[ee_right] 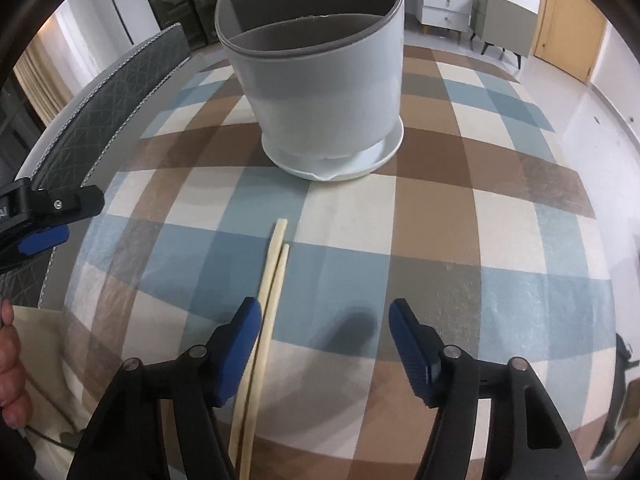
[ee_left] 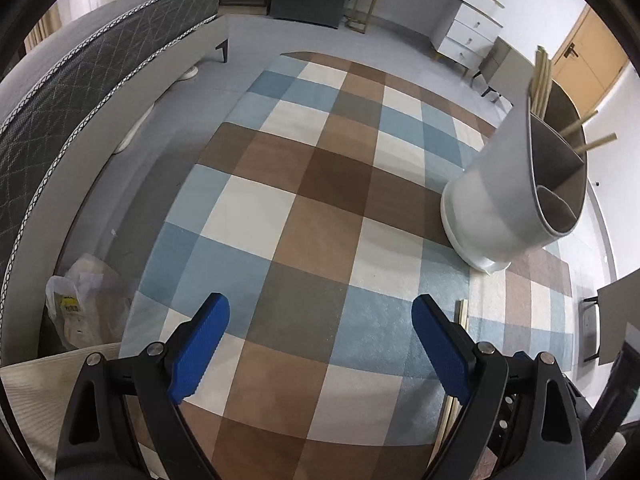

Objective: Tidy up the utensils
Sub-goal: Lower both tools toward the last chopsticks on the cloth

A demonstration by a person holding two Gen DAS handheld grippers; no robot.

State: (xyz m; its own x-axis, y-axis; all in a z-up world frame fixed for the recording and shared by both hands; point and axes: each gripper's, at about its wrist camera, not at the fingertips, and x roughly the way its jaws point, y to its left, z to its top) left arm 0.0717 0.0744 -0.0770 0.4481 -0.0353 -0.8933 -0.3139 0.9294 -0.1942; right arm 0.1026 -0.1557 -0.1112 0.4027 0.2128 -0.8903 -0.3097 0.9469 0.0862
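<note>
A white utensil holder [ee_right: 320, 92] with a grey divided insert stands on a saucer-like base on the checked tablecloth [ee_right: 440, 240]; several chopsticks lean in its far compartment. Two pale chopsticks [ee_right: 274, 272] lie side by side on the cloth in front of it. My right gripper [ee_right: 324, 308] points down over them, open, with the pair just inside its left finger [ee_right: 244, 340] and not pressed. My left gripper [ee_left: 320, 304] hovers open over bare cloth with nothing between its fingers. The holder [ee_left: 496, 200] is to its right, and the lying chopsticks [ee_left: 462, 312] show beside its right finger.
A grey quilted mattress [ee_left: 80, 80] borders the left. A plastic bag [ee_left: 84, 304] lies on the floor beside it. White drawers [ee_left: 468, 36] and a wooden door [ee_right: 568, 36] stand far back. A person's hand [ee_right: 12, 368] and the left gripper's finger [ee_right: 44, 236] show at the right wrist view's left edge.
</note>
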